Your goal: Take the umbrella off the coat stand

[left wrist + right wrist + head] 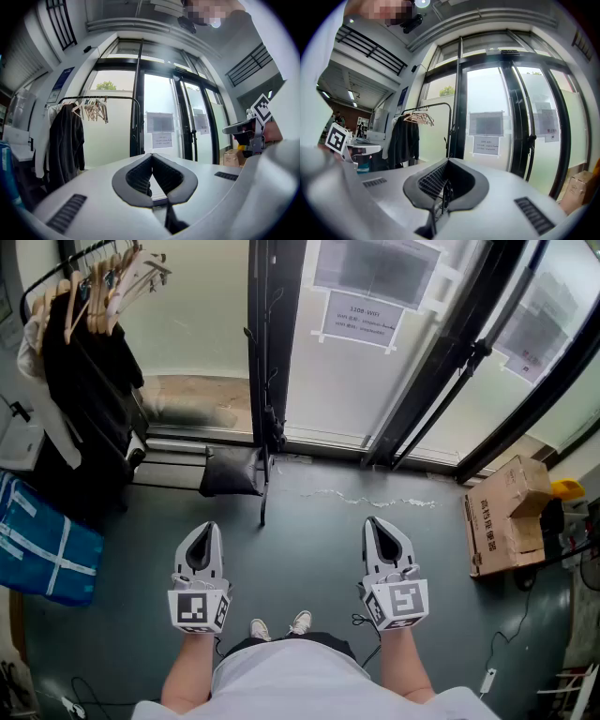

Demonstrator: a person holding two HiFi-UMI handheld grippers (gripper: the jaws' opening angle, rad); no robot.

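There are 2 grippers, 1 coat stand, 1 clothes rail, 1 cardboard box and 1 blue bag. The left gripper (206, 529) and the right gripper (377, 522) are held side by side over the grey floor (328, 540). Each has its jaws pressed together with nothing between them. The coat stand (267, 381) is a thin black pole with small hooks, right by the dark door frame, ahead of the left gripper and well apart from it. A small dark lump (274, 432) hangs low on the pole. It looks like the folded umbrella, but it is too dark to be sure. The clothes rail (56, 273) on the left holds a row of wooden hangers (103, 296) and 1 black coat (89, 381). The cardboard box (506, 517) sits on the right and the blue bag (47, 554) on the left. I cannot see inside either 1.
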